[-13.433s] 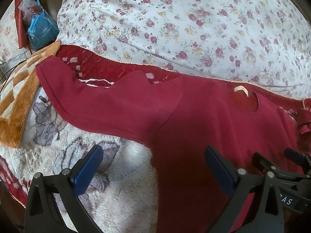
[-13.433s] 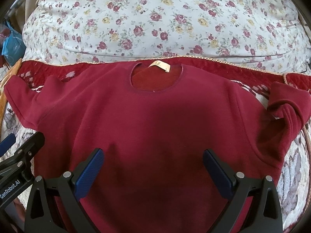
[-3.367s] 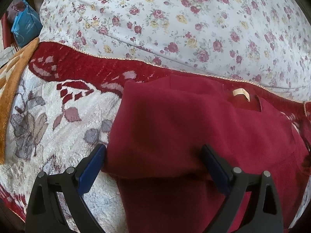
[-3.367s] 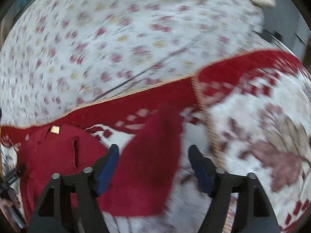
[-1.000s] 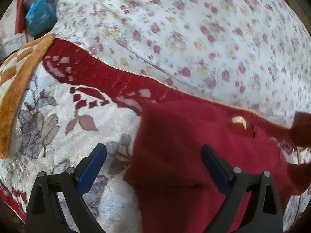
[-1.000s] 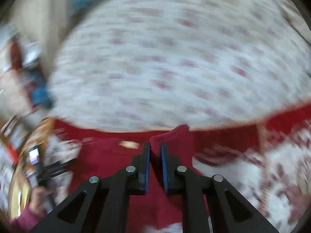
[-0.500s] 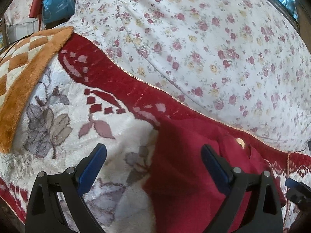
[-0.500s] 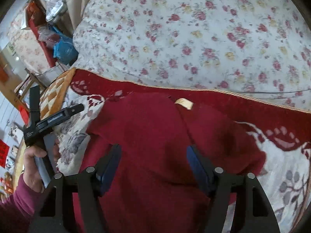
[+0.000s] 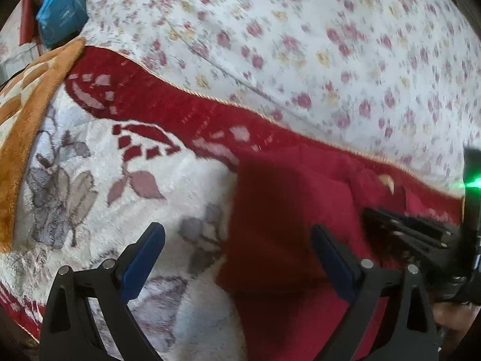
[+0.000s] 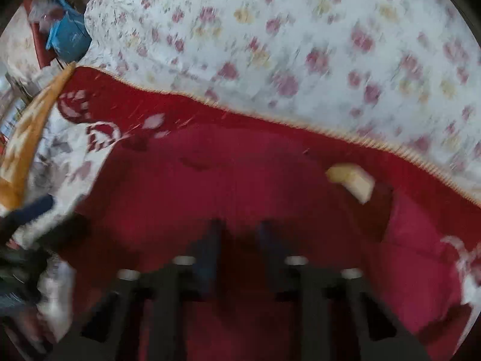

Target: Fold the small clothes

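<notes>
Near the bed's far edge, against the flowered quilt [image 9: 300,45], a dark red sweater [image 9: 285,225] lies folded on the patterned blanket [image 9: 120,180], its neck label [image 10: 351,182] showing. Left gripper [image 9: 237,258] hovers with jaws spread. Only the blurred right wrist view shows the right gripper [image 10: 239,240], jaws nearly together; whether they pinch cloth, I cannot tell.

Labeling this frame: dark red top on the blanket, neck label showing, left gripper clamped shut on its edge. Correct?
Not quite. The left gripper is open, its jaws spread wide above the dark red top, gripping nothing; the left wrist view shows this. The rest holds: the top lies on the blanket with its neck label showing.
</notes>
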